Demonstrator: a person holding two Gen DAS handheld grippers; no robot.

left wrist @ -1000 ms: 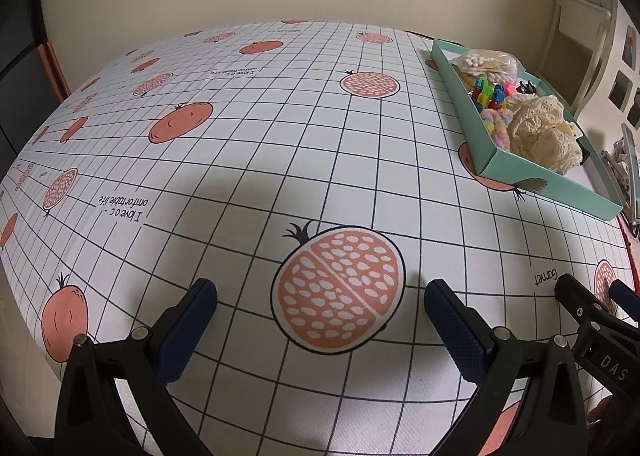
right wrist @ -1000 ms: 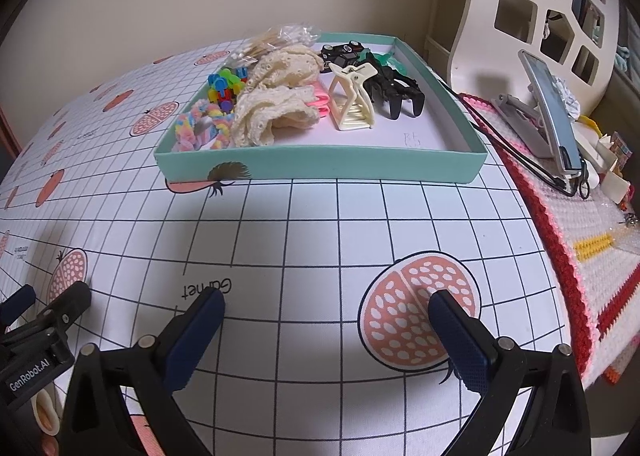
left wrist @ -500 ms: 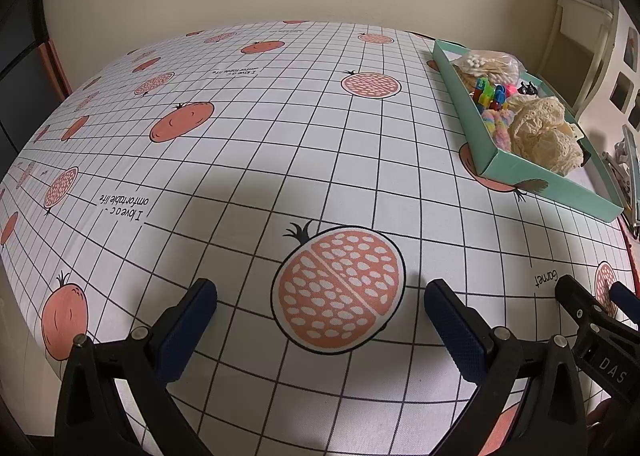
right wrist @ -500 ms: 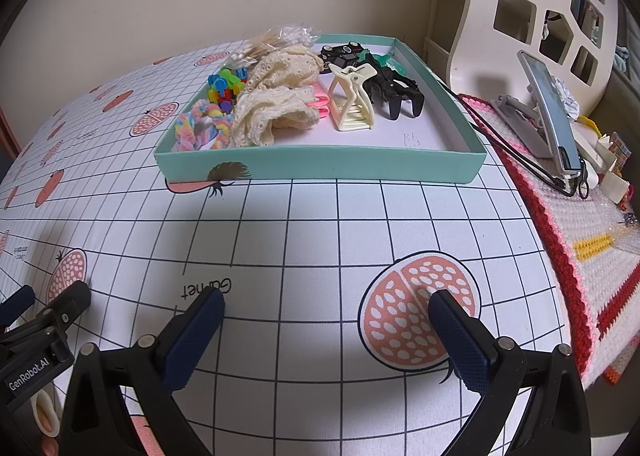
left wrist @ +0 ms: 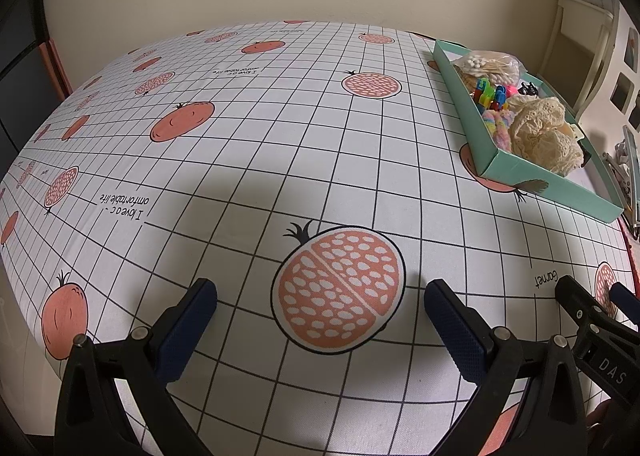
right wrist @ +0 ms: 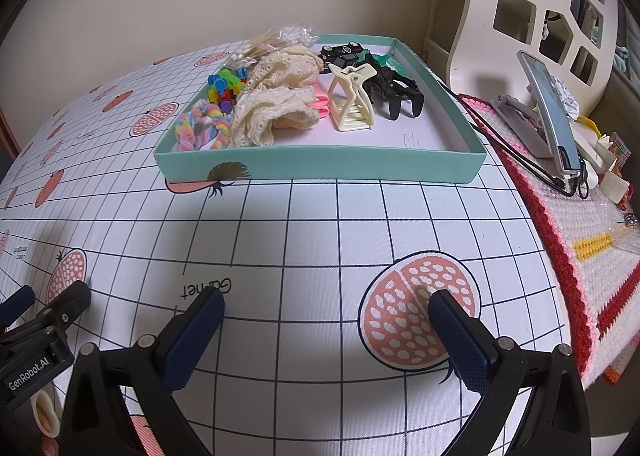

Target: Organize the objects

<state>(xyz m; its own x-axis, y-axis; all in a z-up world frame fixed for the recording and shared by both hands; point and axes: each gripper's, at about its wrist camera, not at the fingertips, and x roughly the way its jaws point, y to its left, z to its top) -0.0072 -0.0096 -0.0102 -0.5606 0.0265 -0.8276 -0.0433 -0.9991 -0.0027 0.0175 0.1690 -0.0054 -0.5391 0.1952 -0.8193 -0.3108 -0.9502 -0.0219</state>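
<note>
A shallow teal box (right wrist: 320, 169) stands on the tablecloth ahead of my right gripper (right wrist: 326, 302). It holds cream lace fabric (right wrist: 272, 111), a pastel braided hair tie (right wrist: 204, 127), small coloured clips (right wrist: 226, 87), a cream claw clip (right wrist: 354, 101), a black claw clip (right wrist: 394, 89) and a bag of cotton swabs (right wrist: 280, 39). The right gripper is open and empty, well short of the box. My left gripper (left wrist: 320, 296) is open and empty over a pomegranate print, with the teal box (left wrist: 516, 169) far off to its right.
A phone on a stand (right wrist: 548, 111) and small items rest on a knitted mat (right wrist: 592, 256) right of the box. A white cut-out shelf (right wrist: 532, 7) stands behind. The gridded tablecloth (left wrist: 260, 143) spreads left toward the wall.
</note>
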